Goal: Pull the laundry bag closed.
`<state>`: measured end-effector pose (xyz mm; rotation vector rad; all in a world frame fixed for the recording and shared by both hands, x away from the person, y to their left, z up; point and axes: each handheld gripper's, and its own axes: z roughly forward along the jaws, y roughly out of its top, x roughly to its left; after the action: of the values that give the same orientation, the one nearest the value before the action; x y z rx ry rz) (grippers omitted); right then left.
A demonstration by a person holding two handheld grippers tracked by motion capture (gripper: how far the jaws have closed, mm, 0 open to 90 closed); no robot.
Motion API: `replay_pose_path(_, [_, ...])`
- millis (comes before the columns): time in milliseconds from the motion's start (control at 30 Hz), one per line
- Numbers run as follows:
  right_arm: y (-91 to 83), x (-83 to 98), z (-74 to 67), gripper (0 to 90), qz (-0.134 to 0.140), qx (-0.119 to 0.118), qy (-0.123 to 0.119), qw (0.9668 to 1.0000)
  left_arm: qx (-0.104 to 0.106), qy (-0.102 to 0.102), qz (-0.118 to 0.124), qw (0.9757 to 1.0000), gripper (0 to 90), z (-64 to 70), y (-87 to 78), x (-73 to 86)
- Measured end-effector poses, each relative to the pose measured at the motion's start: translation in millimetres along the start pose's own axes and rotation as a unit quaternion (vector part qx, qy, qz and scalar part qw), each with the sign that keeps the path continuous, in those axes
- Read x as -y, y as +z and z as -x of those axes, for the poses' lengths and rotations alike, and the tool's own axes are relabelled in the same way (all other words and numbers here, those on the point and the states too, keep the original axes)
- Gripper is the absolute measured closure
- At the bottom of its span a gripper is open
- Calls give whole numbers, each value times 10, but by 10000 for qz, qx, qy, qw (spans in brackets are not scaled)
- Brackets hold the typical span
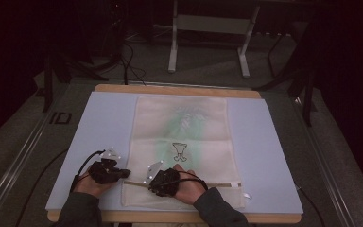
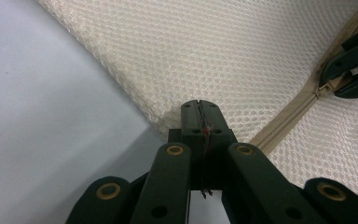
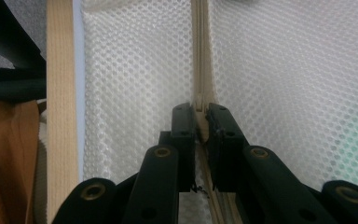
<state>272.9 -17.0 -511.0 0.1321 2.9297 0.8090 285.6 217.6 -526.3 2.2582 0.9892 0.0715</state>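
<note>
High view: mesh bag (image 1: 182,146) flat on mat (image 1: 108,118); both grippers at zip (image 1: 217,184). Left gripper view: left gripper (image 2: 199,108) clamped on bag corner beside zip, probably anchoring. Right gripper view: right gripper (image 3: 201,112) pinching zip pull (image 3: 199,103), likely to slide.

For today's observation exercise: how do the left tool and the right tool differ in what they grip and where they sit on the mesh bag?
The left tool pinches the mesh bag at its near left edge; the right tool sits further in, closed on the zipper pull. The left tool meets plain mesh; the right tool lines up along the zipper. Both have black jaws, shut.
</note>
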Motion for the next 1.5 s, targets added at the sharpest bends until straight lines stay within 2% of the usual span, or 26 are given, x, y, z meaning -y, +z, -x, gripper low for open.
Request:
replay_pose_path(700, [-50, 72, 42, 823, 17, 10, 69, 10000, -11, 0, -10, 10000, 898, 3, -1, -2])
replay_pose_path(1500, [-130, 205, 82, 823, -100, 39, 108, 9999, -13, -6, -8, 10000, 898, 5, 0, -1])
